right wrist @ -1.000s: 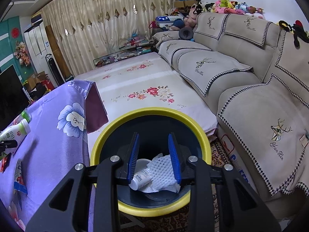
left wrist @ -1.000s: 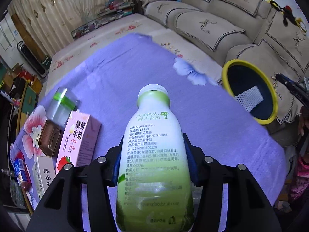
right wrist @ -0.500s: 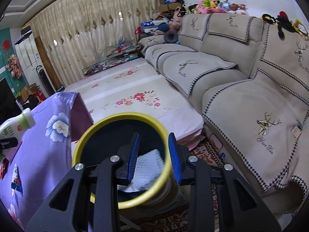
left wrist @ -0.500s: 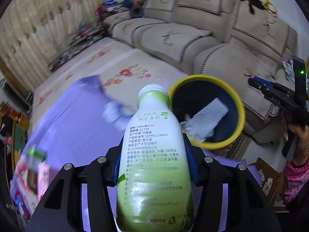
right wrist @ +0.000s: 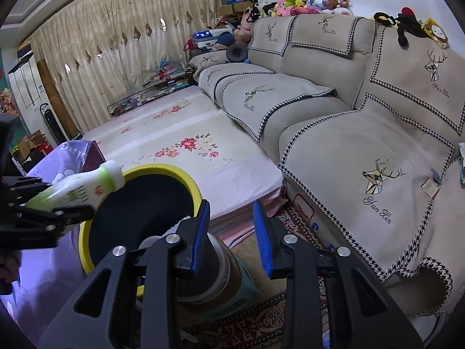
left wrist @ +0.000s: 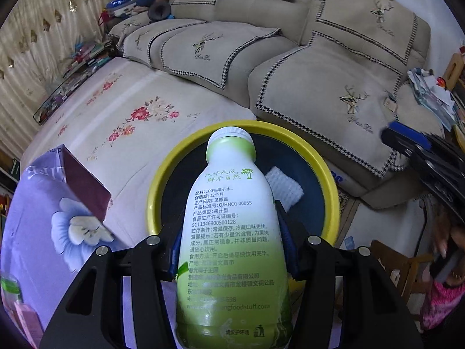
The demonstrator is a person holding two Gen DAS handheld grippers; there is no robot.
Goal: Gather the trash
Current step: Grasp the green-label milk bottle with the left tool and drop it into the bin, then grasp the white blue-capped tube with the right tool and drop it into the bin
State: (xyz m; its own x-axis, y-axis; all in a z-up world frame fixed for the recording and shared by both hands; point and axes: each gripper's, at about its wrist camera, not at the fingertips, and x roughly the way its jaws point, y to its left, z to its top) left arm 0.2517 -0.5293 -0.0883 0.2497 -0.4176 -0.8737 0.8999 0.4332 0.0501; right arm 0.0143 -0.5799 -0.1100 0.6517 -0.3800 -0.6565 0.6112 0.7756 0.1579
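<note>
My left gripper (left wrist: 229,247) is shut on a green and white coconut drink bottle (left wrist: 232,232), holding it with its white cap over the mouth of the yellow-rimmed dark trash bin (left wrist: 331,192). White foam netting (left wrist: 283,187) lies inside the bin. In the right wrist view the bottle (right wrist: 78,192) points over the bin rim (right wrist: 186,180) from the left. My right gripper (right wrist: 232,234) is open and empty, to the right of the bin, above the floor.
A purple flowered tablecloth (left wrist: 43,232) covers the table left of the bin. A pink carton (left wrist: 26,320) sits at its near left. A beige sofa (right wrist: 348,110) runs behind and to the right. A patterned rug (right wrist: 247,328) lies below.
My left gripper has carried the bottle from over the table to above the bin mouth. My right gripper has drawn away to the bin's right side, still open.
</note>
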